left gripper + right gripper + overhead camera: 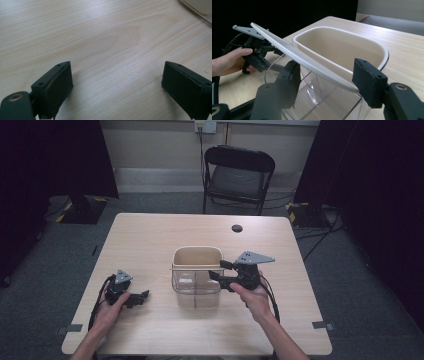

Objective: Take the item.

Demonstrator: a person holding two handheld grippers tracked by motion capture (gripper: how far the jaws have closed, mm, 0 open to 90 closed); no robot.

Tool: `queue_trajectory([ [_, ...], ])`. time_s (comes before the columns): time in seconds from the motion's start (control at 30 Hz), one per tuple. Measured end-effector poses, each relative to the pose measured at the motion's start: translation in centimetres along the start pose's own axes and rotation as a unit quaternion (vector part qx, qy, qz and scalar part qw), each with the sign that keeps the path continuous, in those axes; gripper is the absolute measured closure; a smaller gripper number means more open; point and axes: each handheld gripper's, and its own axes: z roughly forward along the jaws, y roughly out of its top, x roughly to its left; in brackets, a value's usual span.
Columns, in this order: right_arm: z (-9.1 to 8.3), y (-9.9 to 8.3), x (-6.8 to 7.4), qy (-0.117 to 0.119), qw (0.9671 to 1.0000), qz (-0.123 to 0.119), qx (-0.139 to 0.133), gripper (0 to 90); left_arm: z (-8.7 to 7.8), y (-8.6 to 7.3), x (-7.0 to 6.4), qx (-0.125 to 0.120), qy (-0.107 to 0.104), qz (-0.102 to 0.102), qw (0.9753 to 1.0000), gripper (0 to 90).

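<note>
A clear plastic bin (196, 292) with a beige inner basket (196, 251) stands at the middle of the wooden table (150, 235). Its thin white handle (192, 268) lies across the top. My right gripper (220, 270) is at the bin's right side, held in a hand. In the right gripper view the gripper (327, 82) is open, and the white handle (287, 50) runs slantwise between its jaws above the beige basket (337, 47). My left gripper (142, 296) rests low on the table left of the bin, open (117, 85) over bare wood.
A black folding chair (239, 175) stands beyond the table's far edge. A small black round disc (237, 228) lies near the far edge of the table. Grey tape marks (323, 325) sit at the near corners. Dark curtains hang on both sides.
</note>
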Motion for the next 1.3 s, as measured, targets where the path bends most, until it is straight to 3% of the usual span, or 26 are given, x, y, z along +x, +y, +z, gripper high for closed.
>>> queue_trajectory([
  [1.3,0.13,0.3,-0.38,0.0,0.9999,0.011,-0.008,43.9,0.0,0.0,0.0,0.0,0.0,0.0,1.0,9.3],
])
